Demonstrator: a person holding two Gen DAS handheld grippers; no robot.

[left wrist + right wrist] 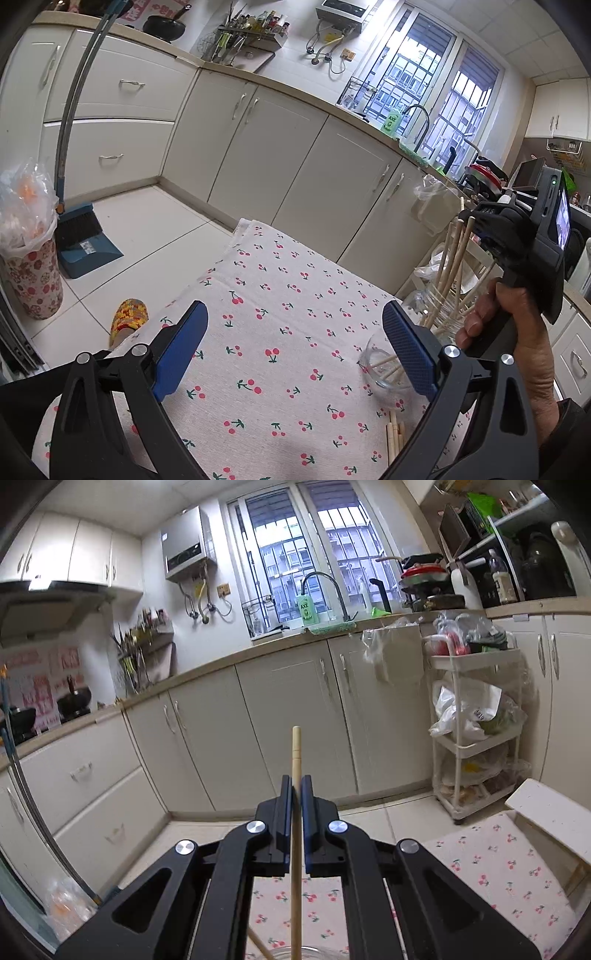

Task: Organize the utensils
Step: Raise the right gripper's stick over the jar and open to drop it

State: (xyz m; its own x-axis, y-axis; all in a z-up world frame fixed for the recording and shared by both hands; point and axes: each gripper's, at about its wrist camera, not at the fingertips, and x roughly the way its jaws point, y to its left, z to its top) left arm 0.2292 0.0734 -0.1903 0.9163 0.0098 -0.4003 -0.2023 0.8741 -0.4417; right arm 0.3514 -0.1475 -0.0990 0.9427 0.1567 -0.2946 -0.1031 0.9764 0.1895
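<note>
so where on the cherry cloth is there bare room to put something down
The cherry cloth is bare between the left gripper and its far edge. The right side is crowded: glass jar, loose chopsticks, right gripper.

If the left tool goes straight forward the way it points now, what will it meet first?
Probably the cherry-print tablecloth: the left tool is open and points slightly downward over bare cloth. The small glass jar sits beside its right finger, apparently off the line, though depth is unclear.

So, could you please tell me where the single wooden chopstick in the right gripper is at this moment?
In the right wrist view, the wooden chopstick stands upright at centre, clamped by the right gripper above the clear glass jar.
</note>
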